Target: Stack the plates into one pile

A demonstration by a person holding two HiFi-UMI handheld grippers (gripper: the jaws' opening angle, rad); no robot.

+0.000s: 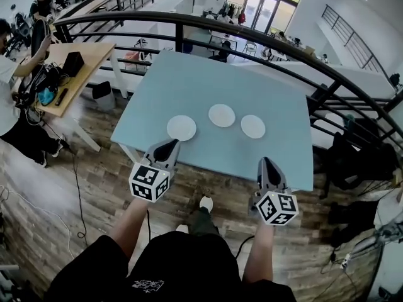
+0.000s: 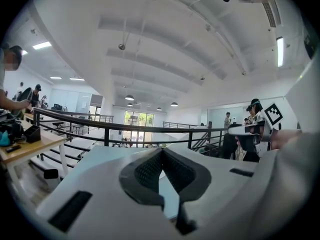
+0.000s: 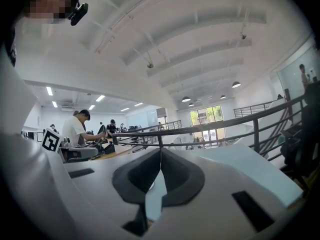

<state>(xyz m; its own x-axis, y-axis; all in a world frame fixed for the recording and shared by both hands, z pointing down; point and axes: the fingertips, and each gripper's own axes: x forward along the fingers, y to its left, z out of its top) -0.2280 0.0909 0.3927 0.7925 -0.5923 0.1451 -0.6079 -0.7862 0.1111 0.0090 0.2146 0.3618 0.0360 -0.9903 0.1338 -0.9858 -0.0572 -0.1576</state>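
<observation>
1. Tongs on my left first: my left gripper (image 1: 169,146) is closed with nothing between its jaws. It hovers over the near edge of the table (image 1: 189,80), just short of the left plate (image 1: 181,128).
2. That left plate lies flat, close to the near edge. The middle plate (image 1: 221,115) sits a little farther in, and the right plate (image 1: 253,126) lies about level with the left one. All three are apart and none touch, so no pile exists yet.
3. My right gripper (image 1: 265,163) is likewise closed and empty. It is over the table's near edge, nearer to me than the right plate.
4. As I judge it, the first risk is that closed jaws can only shove a rim on this smooth top. I must open them before reaching, or a plate skids toward the far side.
5. Because the left plate sits so close to the near edge, a clumsy nudge could send it to the floor.
6. A thin rim pinched on one side may tilt and slip out while carried. Setting a plate down off-centre would leave a pile that slides.
</observation>
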